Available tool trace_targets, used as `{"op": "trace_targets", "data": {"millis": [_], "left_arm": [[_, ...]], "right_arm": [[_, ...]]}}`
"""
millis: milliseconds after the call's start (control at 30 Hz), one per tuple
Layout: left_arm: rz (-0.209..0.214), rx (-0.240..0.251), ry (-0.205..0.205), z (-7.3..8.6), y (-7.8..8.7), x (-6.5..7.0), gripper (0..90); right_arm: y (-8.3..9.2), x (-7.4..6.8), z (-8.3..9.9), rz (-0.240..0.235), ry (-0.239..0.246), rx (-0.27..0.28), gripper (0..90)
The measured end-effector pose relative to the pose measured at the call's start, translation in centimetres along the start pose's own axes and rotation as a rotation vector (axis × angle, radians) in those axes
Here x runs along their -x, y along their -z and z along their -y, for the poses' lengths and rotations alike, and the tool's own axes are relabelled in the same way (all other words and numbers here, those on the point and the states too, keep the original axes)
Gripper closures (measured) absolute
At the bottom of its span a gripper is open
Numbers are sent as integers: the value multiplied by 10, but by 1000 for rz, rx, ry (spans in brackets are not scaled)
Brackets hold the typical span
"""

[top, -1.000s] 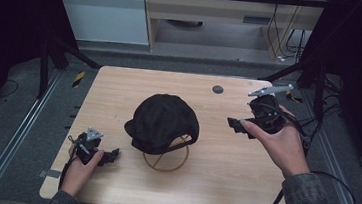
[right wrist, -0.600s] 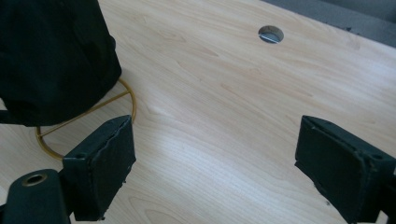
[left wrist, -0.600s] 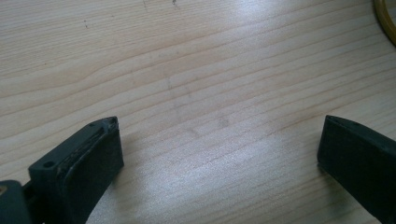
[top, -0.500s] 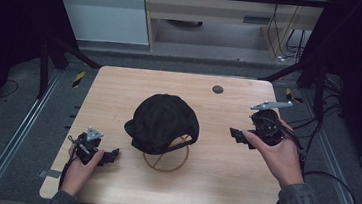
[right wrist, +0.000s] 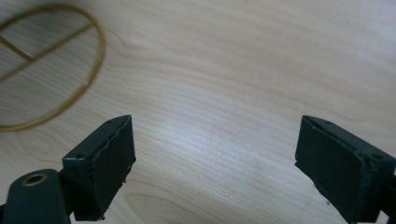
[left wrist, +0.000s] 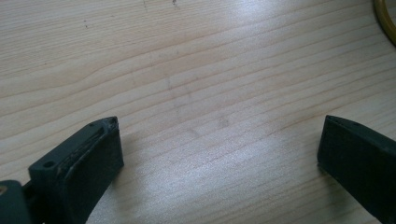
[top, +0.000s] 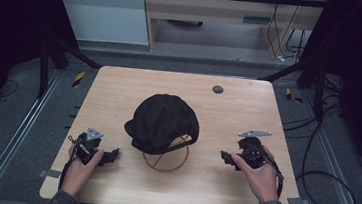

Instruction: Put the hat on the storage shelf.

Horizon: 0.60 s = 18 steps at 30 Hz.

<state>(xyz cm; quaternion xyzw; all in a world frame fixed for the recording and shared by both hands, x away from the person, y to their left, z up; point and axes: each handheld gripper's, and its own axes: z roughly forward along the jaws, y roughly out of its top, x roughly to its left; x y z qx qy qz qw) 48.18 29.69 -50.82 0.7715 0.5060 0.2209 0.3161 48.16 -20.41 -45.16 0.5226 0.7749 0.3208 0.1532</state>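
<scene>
Your two grippers rest low on the pale wooden surface (top: 120,86), one on each side of a black cap (top: 163,122) that sits on a gold wire stand (top: 166,156) at the middle of the table. The left gripper (top: 108,156) lies near your front-left corner, its jaws spread wide and empty, pointing across the wood toward the stand; in the left gripper view a thin arc of the stand's gold ring (left wrist: 385,21) shows at the upper right. The right gripper (top: 226,158) lies on the opposite side, its jaws likewise wide apart with nothing between them; the right gripper view catches the stand's round base and its crossing wires at the upper left. Neither gripper touches the cap or the stand. The cap's crown is propped clear of the wood by the stand, its brim toward your left, which likely leaves its edge free for a pinch from either side. With both grippers open and aimed inward, you appear poised for a two-handed approach.
</scene>
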Motion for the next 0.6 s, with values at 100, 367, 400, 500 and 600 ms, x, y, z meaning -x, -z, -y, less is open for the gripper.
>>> {"op": "trace_targets", "data": {"millis": [100,367,400,500,600], "left_arm": [[0,0,0,0,0,0,0],[0,0,0,0,0,0,0],[0,0,0,0,0,0,0],[0,0,0,0,0,0,0],[1,0,-1,0,0,0,0]], "right_arm": [[-18,0,13,34,-20,-4,122],[-38,4,35,130,-1,20,94],[-38,3,38,135,-4,38,89],[-38,3,43,136,2,81,82],[-38,4,48,134,11,112,77]]}}
